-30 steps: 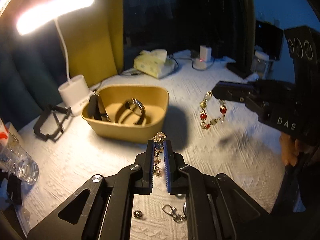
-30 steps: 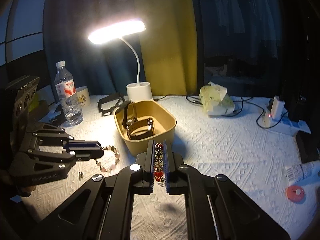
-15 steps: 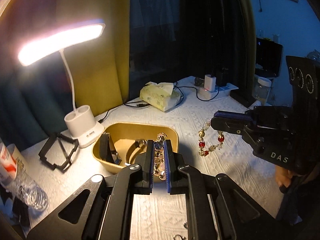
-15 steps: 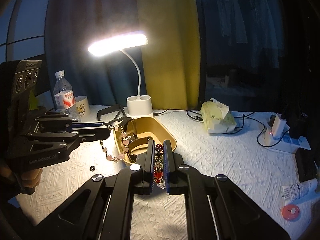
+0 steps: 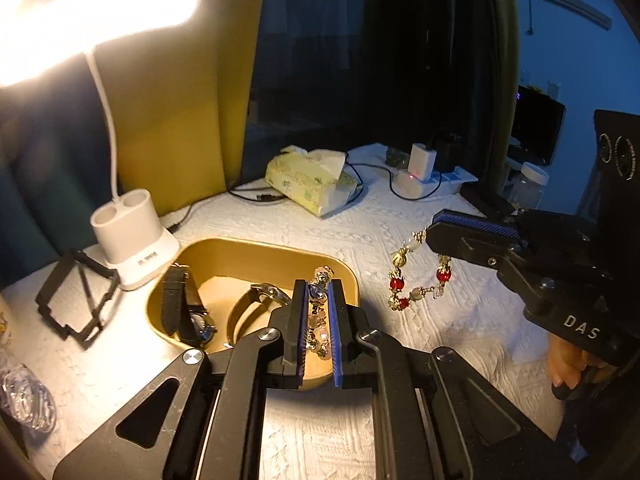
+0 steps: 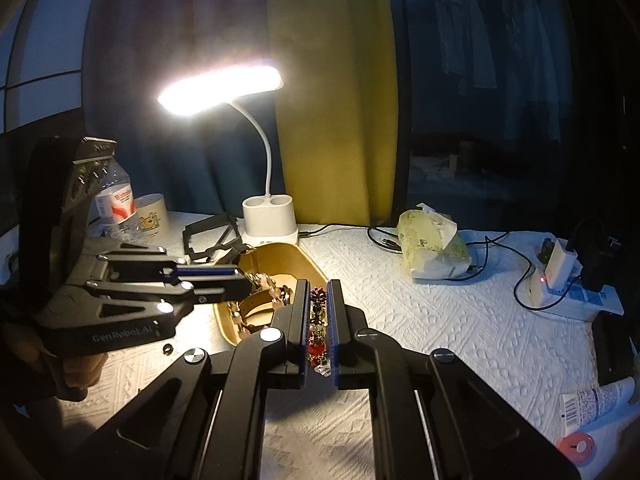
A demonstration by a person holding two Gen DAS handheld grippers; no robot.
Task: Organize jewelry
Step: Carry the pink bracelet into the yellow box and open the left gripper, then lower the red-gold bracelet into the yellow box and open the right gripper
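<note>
Left tongs clamp a pale beaded bracelet above the smooth rounded gold tray; right tongs clamp a red-and-gold beaded bracelet.

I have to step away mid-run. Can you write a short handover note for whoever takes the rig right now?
Left gripper: shut on the pale bead bracelet, held over the yellow tray.
Right gripper: shut on the red bead bracelet, hanging over the white cloth beside the tray.
Done: two watches lie in the tray.
Left: release both bracelets into the tray; a small ring lies on the cloth.
</note>
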